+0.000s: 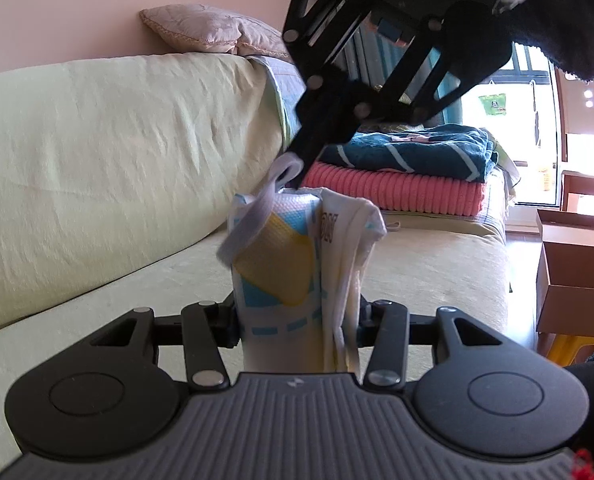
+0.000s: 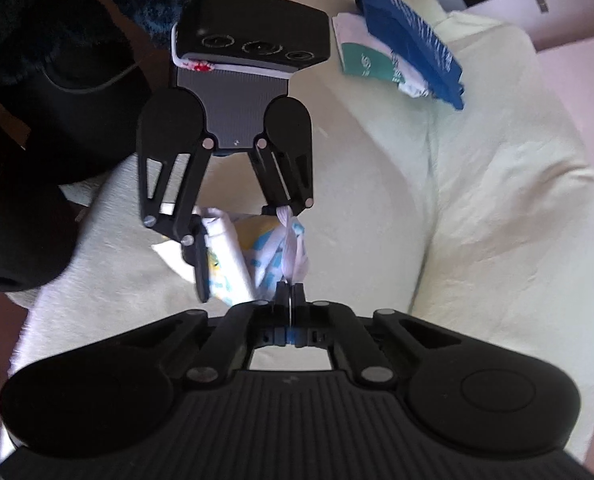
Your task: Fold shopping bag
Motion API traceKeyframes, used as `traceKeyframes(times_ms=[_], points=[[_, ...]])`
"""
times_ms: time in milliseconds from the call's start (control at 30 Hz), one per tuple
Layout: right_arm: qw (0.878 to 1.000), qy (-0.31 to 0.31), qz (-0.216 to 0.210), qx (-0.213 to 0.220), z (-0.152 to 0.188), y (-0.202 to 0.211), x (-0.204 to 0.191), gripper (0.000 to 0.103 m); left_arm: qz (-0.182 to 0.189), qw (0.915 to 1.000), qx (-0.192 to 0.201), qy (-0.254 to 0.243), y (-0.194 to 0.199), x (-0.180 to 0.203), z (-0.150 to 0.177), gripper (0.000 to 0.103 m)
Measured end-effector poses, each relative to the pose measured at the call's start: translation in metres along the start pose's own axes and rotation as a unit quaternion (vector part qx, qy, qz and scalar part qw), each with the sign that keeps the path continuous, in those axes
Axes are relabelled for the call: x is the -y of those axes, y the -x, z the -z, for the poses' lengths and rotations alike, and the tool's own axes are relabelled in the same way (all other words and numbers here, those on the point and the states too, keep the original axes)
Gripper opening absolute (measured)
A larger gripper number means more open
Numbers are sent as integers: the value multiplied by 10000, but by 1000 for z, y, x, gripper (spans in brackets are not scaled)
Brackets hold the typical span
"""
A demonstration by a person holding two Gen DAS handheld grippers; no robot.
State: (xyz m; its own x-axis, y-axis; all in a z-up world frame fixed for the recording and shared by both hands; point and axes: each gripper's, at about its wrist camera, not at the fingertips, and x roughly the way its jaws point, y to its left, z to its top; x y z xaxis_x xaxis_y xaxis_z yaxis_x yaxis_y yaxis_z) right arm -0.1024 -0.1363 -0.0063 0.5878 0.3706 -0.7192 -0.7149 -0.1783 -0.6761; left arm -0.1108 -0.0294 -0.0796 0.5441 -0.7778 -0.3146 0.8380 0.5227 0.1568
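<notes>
We see the left gripper (image 1: 297,328) pinching the folded shopping bag (image 1: 289,268) upright above the sofa seat (image 1: 437,272); the right gripper (image 2: 288,288), jaws pressed together, nips its white handle (image 1: 257,208). Beyond lie folded towels (image 1: 409,168) and a pillow (image 1: 213,28).

The sofa seat (image 1: 437,264) lies free on the right of the folded bag (image 1: 293,272); the backrest (image 1: 117,152) blocks the left, stacked blankets (image 1: 401,168) stand behind.
</notes>
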Motion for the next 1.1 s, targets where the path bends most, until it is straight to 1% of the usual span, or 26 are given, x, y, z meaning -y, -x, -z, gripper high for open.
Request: traceKeyframes(times_ms=[67,167,267,333,400,567,667,800,867,933,967,1000,1100], points=[[9996,-164,-212,-40,0,6,6,0,4,10000,10,-5,0,0,0,52],[9982,-453,-400,-15,3,7,15,0,8,10000,20,29,0,0,0,52],[9972,-605,-437,-1,4,3,22,0,23,10000,13,-32,0,1,0,52],[9973,-580,-445,6,3,1,22,0,37,10000,13,-46,-1,1,0,52],[9975,-506,-497,39,1,2,22,2,41,10000,22,-28,-1,0,0,52],[9983,-423,-402,55,-2,-5,21,2,19,10000,42,22,-1,-1,1,52],[9988,-347,-330,20,-2,-6,20,2,23,10000,40,-53,-1,2,1,52],[9986,-430,-285,69,-1,-3,23,2,19,9999,41,-115,-1,4,1,52],[9983,-484,-301,84,-1,-2,25,3,13,9999,43,-128,-1,5,1,52],[9985,-435,-341,37,-1,-5,25,7,0,9999,49,-152,-1,6,1,52],[9983,-445,-377,34,-1,-6,26,7,0,9999,51,-156,-1,6,1,52],[9978,-519,-403,56,0,-6,29,7,0,9998,56,-169,-1,6,1,52],[9930,-1036,-527,213,7,-3,40,7,-15,9999,94,-133,0,6,3,52]])
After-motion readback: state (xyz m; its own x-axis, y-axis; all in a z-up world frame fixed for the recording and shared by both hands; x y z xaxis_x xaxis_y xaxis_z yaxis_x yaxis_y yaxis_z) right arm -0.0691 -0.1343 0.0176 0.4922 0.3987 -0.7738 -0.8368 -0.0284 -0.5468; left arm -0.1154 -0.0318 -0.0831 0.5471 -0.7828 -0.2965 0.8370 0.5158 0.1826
